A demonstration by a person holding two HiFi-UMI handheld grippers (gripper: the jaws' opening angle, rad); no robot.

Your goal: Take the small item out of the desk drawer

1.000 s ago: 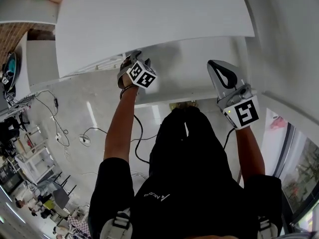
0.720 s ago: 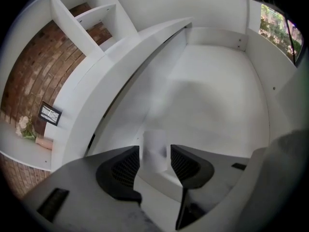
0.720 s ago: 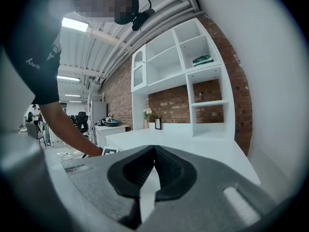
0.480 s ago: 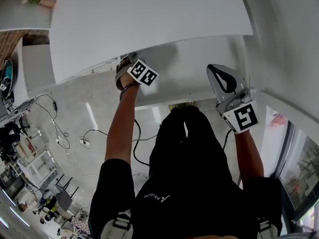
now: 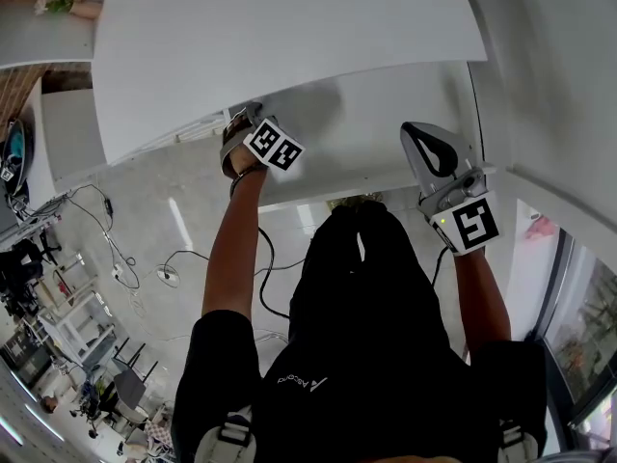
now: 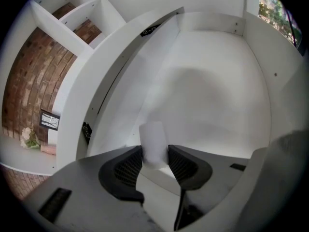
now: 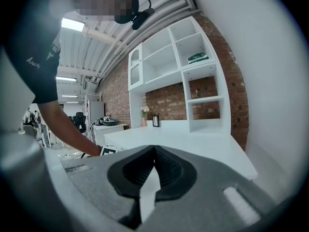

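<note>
A small white item [image 6: 153, 140] stands upright on the floor of the open white drawer [image 6: 217, 95]. My left gripper [image 6: 154, 154] reaches into the drawer, and its jaws are closing with the item between them; both pads touch its sides. In the head view the left gripper [image 5: 243, 131] is tucked under the edge of the white desk top [image 5: 289, 37], with its jaws hidden. My right gripper [image 5: 431, 150] hovers over the drawer's right part [image 5: 386, 133]. In its own view the right gripper [image 7: 154, 151] is shut with nothing in it.
The drawer's side rail and the desk's underside [image 6: 111, 76] run close along the left of my left gripper. White shelves on a brick wall [image 7: 193, 76] stand behind the desk. Cables [image 5: 164, 258] lie on the floor at the left.
My left gripper has edged a little farther in under the desk top. The right gripper has barely moved.
</note>
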